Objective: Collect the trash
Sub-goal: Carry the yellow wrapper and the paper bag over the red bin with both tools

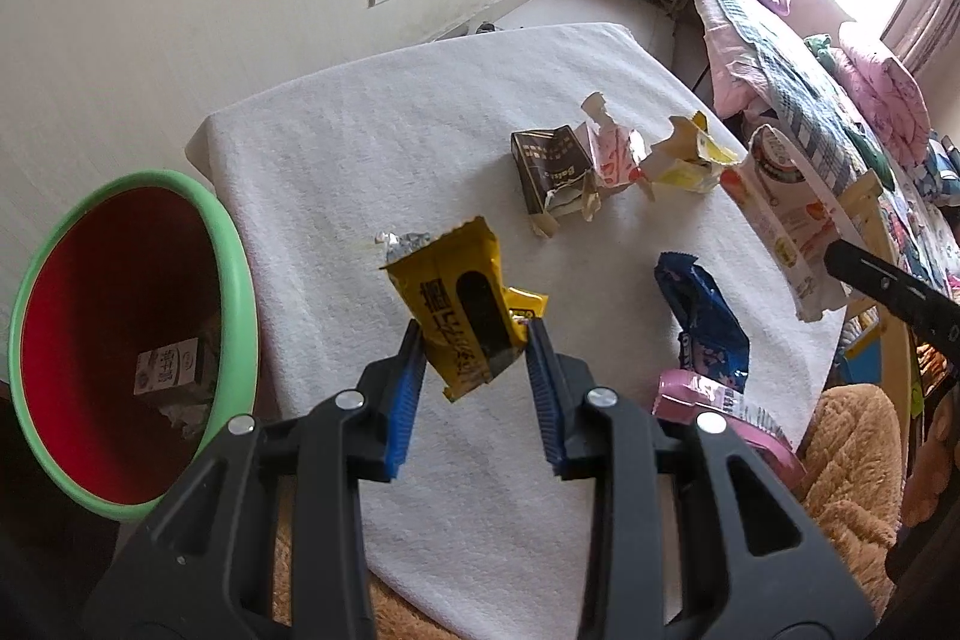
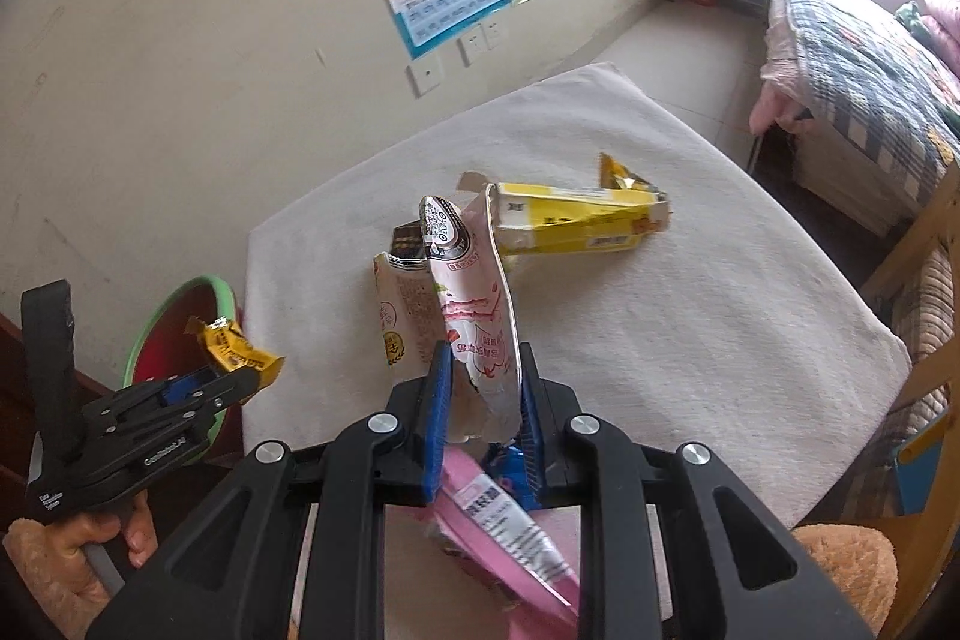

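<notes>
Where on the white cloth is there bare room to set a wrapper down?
Bare cloth runs along the wall side, from the far corner toward the bin. Crowded: the bed-side edge, with the brown carton, torn yellow box and blue packet.

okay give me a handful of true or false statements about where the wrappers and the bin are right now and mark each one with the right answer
1. The left gripper is shut on a yellow wrapper. True.
2. The right gripper is empty. False: it is shut on a pink and white pouch.
3. The bin, red inside with a green rim, already has trash in it. True: a small carton lies at its bottom.
4. The dark brown box is inside the bin. False: it lies on the white cloth that covers the table.
5. The blue wrapper is held in the air. False: it lies on the cloth, near its edge.
</notes>
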The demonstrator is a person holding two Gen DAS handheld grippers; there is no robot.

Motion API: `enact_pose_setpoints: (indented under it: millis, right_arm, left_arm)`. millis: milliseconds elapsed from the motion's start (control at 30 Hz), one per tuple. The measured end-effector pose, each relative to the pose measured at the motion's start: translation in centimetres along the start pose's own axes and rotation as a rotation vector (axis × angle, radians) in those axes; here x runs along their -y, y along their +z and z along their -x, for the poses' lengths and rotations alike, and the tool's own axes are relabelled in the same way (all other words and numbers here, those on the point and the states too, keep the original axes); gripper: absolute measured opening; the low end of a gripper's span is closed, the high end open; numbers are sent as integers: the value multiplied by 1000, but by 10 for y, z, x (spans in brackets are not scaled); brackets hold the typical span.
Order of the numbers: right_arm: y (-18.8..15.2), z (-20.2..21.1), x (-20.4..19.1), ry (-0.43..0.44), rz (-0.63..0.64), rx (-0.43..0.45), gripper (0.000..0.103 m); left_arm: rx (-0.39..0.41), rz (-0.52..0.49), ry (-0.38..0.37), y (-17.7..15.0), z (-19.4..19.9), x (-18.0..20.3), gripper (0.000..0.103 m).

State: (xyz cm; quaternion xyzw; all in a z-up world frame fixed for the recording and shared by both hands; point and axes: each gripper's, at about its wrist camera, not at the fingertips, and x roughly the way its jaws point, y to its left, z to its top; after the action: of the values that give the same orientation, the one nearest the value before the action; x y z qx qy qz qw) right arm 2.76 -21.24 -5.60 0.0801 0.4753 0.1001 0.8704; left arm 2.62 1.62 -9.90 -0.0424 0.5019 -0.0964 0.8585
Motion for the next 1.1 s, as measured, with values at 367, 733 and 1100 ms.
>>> enact_pose_setpoints:
  millis: [367, 733, 1100]
  right_arm:
    - [2, 2, -26, -5, 51, 17, 20]
    - [10, -1, -65, 11, 121, 22, 20]
    - [5, -21, -113, 65, 210, -15, 21]
  left_arm:
    - [14, 20, 5, -2, 5, -10, 33]
    - [43, 56, 30, -4, 14, -31, 33]
    - [85, 113, 100, -10, 29, -72, 33]
